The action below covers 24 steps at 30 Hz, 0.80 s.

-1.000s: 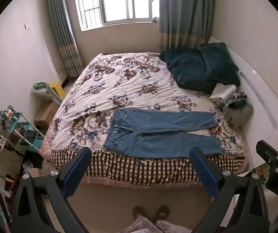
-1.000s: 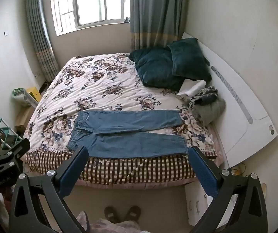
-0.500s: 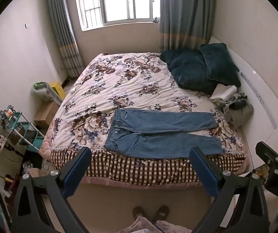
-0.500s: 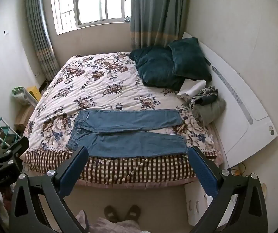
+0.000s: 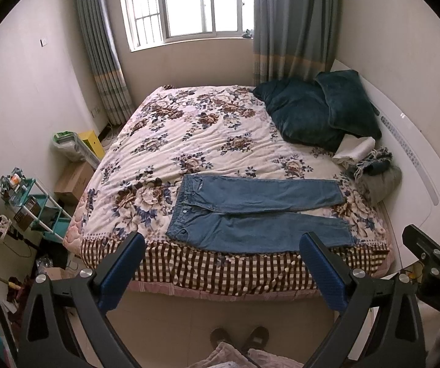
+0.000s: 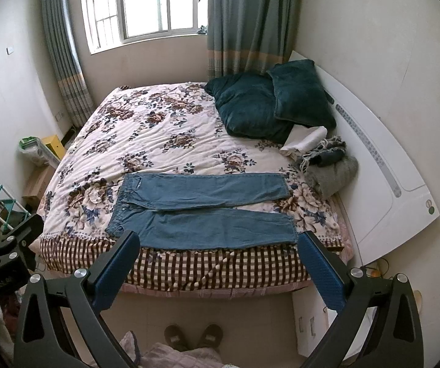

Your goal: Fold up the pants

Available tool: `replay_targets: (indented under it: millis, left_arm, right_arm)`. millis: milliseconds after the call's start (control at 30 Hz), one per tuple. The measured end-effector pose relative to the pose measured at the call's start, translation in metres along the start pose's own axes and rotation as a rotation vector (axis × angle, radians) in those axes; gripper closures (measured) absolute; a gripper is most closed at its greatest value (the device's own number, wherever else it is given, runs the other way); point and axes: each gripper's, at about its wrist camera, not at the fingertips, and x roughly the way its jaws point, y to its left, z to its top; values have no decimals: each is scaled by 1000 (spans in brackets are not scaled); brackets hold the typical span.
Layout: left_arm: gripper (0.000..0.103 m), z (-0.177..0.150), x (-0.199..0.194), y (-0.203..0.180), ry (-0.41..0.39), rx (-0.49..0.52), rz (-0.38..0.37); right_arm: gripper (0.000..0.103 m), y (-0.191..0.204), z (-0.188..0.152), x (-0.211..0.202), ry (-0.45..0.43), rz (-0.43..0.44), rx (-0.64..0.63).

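The bed [image 5: 189,141] fills most of the room, its flowered quilt [image 5: 171,153] spread smooth, which gives a broad soft surface to fold on. Two dark pillows [image 5: 312,113] lean against the white headboard [image 5: 410,165] on the right, with a small heap of clothes [image 5: 370,168] beside them, all well clear of the working area.

The pants [image 5: 250,211], blue jeans, lie flat near the foot edge of the bed, close to where the person stands, probably so they can be reached without leaning far. The waistband points left and the two legs run right, side by side and slightly spread, front side up. No fold shows yet, so the task looks to be at its start.

The left tool [image 5: 220,263] hangs in front of the bed's edge with its fingers wide apart and nothing between them. The right tool [image 6: 217,260] is the same: spread and empty, held back from the cloth. Both face the jeans from above the floor, seemingly ready to come down on them. A pair of slippers [image 6: 194,335] sits on the floor below.
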Motion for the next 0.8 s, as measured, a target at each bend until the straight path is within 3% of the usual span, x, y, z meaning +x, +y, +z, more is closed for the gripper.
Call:
replay_targets:
  millis: [800]
  left_arm:
    - [0, 6, 0, 4, -3, 2, 5]
  right_arm:
    - [0, 5, -2, 7, 10, 11, 5]
